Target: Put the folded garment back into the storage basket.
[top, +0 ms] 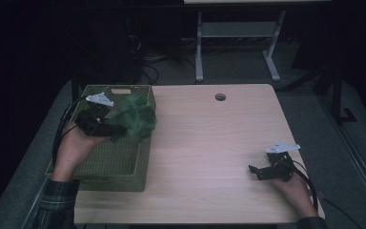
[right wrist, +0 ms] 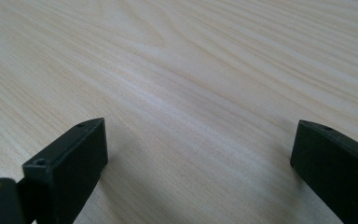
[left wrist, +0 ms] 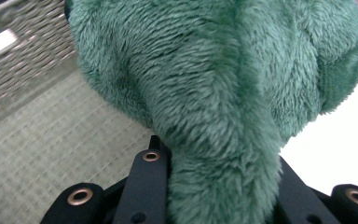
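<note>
The left gripper (top: pixel 108 130) pinches a green plush toy (top: pixel 134 117) between its jaws, holding it over the right rim of the woven basket (top: pixel 100 164); whether the toy touches the rim is hard to tell. Well apart on the table (top: pixel 209 143), the right gripper (top: pixel 253 171) rests with jaws spread wide and empty.

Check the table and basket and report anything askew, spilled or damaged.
Nothing stands out. The left gripper holds a green plush toy over the woven basket, which sits square at the table's left edge. The right gripper rests open on bare wood. No spills or damage visible.
</note>
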Available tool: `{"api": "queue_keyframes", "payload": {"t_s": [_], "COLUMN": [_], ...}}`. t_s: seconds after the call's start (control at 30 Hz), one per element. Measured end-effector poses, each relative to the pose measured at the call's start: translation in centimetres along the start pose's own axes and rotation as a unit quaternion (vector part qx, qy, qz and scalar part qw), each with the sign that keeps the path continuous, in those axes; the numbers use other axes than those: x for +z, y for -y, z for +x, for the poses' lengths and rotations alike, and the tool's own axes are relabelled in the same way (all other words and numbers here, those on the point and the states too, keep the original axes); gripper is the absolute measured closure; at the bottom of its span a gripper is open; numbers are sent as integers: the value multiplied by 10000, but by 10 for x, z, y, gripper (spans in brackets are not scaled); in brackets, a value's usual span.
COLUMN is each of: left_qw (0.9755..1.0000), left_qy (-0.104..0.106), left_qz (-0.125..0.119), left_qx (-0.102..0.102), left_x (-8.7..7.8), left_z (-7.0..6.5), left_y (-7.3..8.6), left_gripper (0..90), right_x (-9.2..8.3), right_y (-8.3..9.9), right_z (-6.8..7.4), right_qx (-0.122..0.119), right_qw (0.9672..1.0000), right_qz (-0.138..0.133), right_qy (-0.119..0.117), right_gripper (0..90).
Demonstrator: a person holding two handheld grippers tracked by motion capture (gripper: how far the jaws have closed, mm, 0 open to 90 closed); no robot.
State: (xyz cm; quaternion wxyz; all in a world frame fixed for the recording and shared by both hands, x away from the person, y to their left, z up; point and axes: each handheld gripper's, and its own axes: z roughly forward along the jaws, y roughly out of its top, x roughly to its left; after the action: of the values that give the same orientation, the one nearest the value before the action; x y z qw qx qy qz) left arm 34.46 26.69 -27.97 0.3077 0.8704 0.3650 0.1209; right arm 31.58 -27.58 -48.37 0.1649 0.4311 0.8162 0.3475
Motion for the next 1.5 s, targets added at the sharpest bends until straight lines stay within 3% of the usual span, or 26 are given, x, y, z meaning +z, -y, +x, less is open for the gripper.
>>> {"api": "queue_keyframes", "payload": {"t_s": [0.33, 0.6, 0.93, 1.27, 1.33, 1.5], "left_qw": [9992, 9961, 9944, 9932, 9920, 9916], "left_qy": [-227, -540, -555, -474, -477, -466], "left_qz": [172, 428, 650, 788, 917, 997], "left_qx": [-266, -547, -617, -719, -719, -683], "left_x": [2, 27, 56, 74, 79, 83], "left_z": [20, 40, 54, 58, 60, 61], "left_y": [30, 58, 79, 89, 91, 93], "left_gripper": [750, 747, 740, 729, 724, 638], "right_x": [0, 0, 0, 0, 0, 0], "right_y": [0, 0, 0, 0, 0, 0], "right_z": [0, 0, 0, 0, 1, 0], "right_qx": [7, 4, 9, 7, 30, 8], "right_qw": [10000, 10000, 10000, 10000, 10000, 10000], "right_qz": [-5, -2, 0, -1, 9, -1], "right_qy": [9, 11, 10, 11, 11, 11], "right_gripper": [35, 35, 35, 35, 35, 35]}}
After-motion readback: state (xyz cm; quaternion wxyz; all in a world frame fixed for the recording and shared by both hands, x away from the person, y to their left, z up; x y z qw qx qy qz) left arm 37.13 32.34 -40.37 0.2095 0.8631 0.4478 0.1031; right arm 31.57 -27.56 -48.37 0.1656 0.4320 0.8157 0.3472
